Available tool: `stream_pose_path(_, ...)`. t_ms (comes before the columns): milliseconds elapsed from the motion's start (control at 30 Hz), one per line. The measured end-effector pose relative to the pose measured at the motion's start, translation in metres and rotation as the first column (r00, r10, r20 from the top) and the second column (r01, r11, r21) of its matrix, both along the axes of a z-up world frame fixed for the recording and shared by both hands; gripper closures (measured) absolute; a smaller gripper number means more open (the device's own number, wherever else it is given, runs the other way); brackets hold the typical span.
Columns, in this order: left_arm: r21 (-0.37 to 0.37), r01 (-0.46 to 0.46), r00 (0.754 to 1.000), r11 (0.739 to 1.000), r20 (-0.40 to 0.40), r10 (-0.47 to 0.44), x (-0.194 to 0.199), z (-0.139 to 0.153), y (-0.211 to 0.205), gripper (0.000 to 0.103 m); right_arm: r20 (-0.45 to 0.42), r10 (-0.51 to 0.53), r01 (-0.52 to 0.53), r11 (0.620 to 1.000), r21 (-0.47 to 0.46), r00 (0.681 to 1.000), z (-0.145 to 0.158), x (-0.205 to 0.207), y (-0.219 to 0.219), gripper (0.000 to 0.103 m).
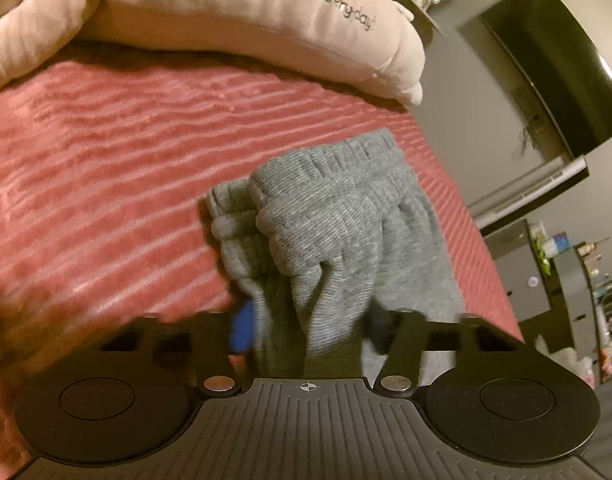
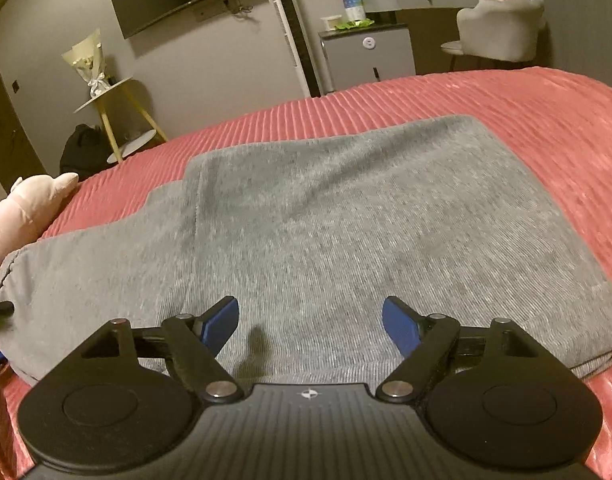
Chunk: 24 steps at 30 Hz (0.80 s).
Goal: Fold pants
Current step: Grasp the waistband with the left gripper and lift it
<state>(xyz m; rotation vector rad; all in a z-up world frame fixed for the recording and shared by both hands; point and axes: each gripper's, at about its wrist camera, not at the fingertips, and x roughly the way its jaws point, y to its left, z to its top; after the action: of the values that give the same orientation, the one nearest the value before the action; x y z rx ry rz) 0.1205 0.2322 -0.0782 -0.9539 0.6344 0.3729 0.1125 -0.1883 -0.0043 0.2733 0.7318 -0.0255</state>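
pants (image 2: 326, 232) lie mid-frame on the pink bedspread (image 2: 526, 104), already doubled over; more folding is probably left. left gripper (image 1: 306, 332) pinches the bunched waistband (image 1: 326, 184). right gripper (image 2: 311, 326) hovers wide, holding nothing.

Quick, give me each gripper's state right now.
Left gripper: shut on bunched grey knit pants, lifted over the pink ribbed bedspread.
Right gripper: open, holding nothing, just above the pants.
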Motion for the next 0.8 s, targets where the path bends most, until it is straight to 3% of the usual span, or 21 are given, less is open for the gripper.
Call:
stream_pose_path(33,0.012,0.002,1.000,1.000,0.007,-0.002,0.001,0.001,0.000,0.071,0.001,-0.001,0.001,1.000,0.001,1.000,0.000,0.000,-0.001,0.023)
stream_pose_path(67,0.034,0.007,1.000,0.999,0.011,-0.008,0.000,0.004,-0.003,0.074,0.003,-0.002,0.002,1.000,0.003,1.000,0.000,0.000,-0.001,0.023)
stream_pose_path(167,0.098,0.031,0.997,0.995,0.065,-0.037,-0.002,0.018,-0.012,0.076,0.003,-0.003,0.003,1.000,-0.004,1.000,0.000,0.002,0.000,0.023)
stream_pose_path(233,0.098,0.046,0.992,0.994,0.113,-0.057,-0.002,0.021,-0.011,0.076,0.004,0.000,0.000,1.000,-0.012,1.000,0.000,0.003,0.001,0.021)
stream_pose_path(300,0.086,0.048,0.992,0.995,0.114,-0.057,0.001,0.018,-0.010,0.071,0.004,0.000,0.000,1.000,-0.023,1.000,0.000,0.003,0.002,0.021)
stream_pose_path(367,0.052,0.033,0.996,0.998,0.081,-0.037,0.006,0.008,-0.007,0.052,0.004,0.003,-0.002,1.000,-0.029,1.000,-0.001,0.005,0.003,0.020)
stream_pose_path(433,0.006,0.014,0.999,1.000,0.043,-0.014,0.012,-0.003,-0.003,0.046,0.004,0.004,-0.004,0.999,-0.035,1.000,-0.001,0.006,0.004,0.019)
stream_pose_path(500,-0.023,0.002,0.999,1.000,0.052,-0.001,0.014,-0.010,0.000,0.046,0.004,0.007,-0.007,0.999,-0.042,1.000,-0.002,0.006,0.005,0.017)
stream_pose_path(533,-0.030,0.000,0.998,1.000,0.058,0.002,0.015,-0.011,0.002,0.049,0.004,0.008,-0.008,0.999,-0.046,1.000,-0.002,0.006,0.005,0.017)
stream_pose_path(567,-0.033,0.000,0.998,0.999,0.063,0.002,0.014,-0.011,0.003,0.066,0.004,0.009,-0.009,0.999,-0.049,1.000,-0.002,0.006,0.006,0.017)
stream_pose_path(633,-0.032,0.020,0.996,0.999,0.083,-0.017,0.013,-0.009,0.005,0.076,0.008,0.006,-0.006,0.999,-0.042,1.000,-0.002,0.006,0.005,0.017)
stream_pose_path(700,0.022,0.036,0.995,0.999,0.094,-0.038,0.011,0.001,0.000,0.080,0.016,-0.008,0.008,1.000,-0.015,1.000,0.000,0.005,0.000,0.017)
stream_pose_path(767,0.163,0.080,0.987,0.983,0.122,-0.101,0.007,0.026,-0.017,0.081,0.028,-0.035,0.034,0.999,0.019,0.999,0.002,0.002,-0.006,0.017)
stream_pose_path(800,0.257,0.109,0.980,0.960,0.131,-0.147,0.006,0.040,-0.029,0.081,0.035,-0.052,0.051,0.998,0.037,0.998,0.003,0.001,-0.010,0.017)
